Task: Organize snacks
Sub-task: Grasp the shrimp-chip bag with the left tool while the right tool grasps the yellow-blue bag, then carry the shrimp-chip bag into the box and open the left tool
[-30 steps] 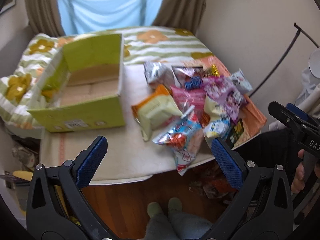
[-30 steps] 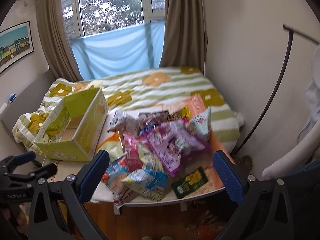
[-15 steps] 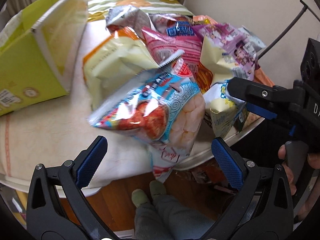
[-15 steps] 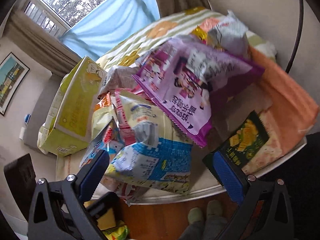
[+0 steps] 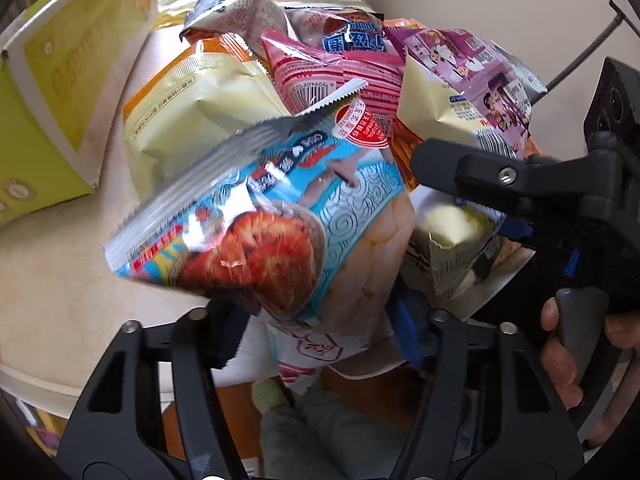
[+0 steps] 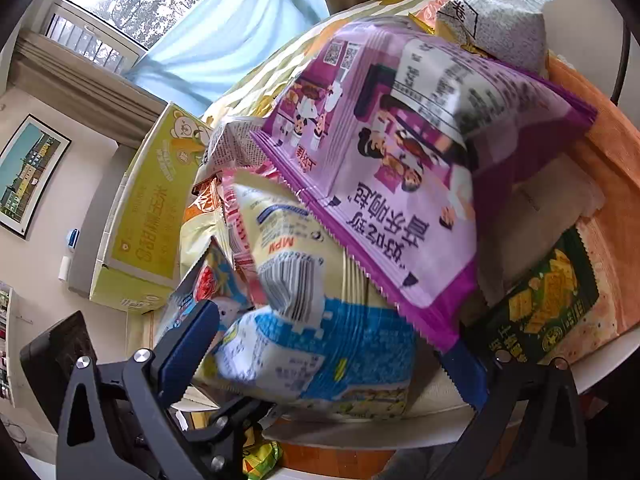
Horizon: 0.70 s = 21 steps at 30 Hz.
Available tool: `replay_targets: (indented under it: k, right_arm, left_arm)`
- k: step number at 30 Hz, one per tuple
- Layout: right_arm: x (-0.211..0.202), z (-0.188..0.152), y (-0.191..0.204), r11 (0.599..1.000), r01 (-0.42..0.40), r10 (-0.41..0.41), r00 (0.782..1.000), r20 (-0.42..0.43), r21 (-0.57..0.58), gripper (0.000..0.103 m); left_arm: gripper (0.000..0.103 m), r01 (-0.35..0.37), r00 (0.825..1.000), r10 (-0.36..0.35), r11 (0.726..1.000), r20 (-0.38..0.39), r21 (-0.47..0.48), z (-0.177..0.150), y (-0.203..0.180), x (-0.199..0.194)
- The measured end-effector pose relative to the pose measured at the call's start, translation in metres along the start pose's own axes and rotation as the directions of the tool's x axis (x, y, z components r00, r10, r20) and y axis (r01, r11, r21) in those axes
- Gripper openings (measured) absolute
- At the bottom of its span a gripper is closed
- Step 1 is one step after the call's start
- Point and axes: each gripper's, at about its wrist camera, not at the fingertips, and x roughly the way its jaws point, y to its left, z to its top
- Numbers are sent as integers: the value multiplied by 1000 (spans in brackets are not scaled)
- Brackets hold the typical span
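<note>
Two views | left: hand (image 5: 576, 344) | right: green cracker packet (image 6: 536, 312)

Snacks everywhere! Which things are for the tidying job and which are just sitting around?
For the job:
- blue shrimp-cracker bag, left gripper closing on it
- cream-and-blue bag, between the right gripper jaws
- purple bag
- green box

Just around:
- framed picture
- blue curtain
- flowered bedspread

A light-blue snack bag (image 5: 288, 216) with swirl pattern and red-orange picture, a purple cartoon-printed bag (image 6: 400, 168), a lime-green box (image 6: 148, 220), and blue-padded black grippers (image 5: 320, 328).
</note>
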Motion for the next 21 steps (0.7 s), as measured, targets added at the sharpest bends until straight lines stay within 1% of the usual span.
replay_targets:
  k: [2,4,7,8,12,14,18,21]
  right_arm:
    - [5,1,0,1000,-8,8,1000,-15,6,95]
    - [7,1,-1,999,-30,30,999,-32,18,83]
    - [8,1,2,999,-36,37,999,-35,19,75]
    - [7,1,4,999,-35,36,999,-36,13,74]
    - [6,2,13,999,-50,50,998,-36,-5,60]
    - [5,2,20,998,-56,55,998,-33,-23,58]
    - [3,4,33,996,-73,71,997,-33,-49,57]
    - [0,6,45,993,-90,88,995,-39,-69,57]
  left_arm:
    - [52,-10,1000,10,1000,7,10,0,-2,-1]
    - [49,-22,1000,22,1000,17,22,0,-3,-4]
    - [47,-40,999,39,999,30,35,0,-8,-12]
    - [47,-46,998,45,998,38,36,-3,-7,-15]
    - [46,-69,996,67,997,62,22,-4,-4,-29]
    - [46,-75,995,73,997,74,13,-6,-3,-33]
    - [46,-99,991,99,995,95,-1,-14,0,-50]
    - [46,-117,987,119,993,105,-20,-12,7,-63]
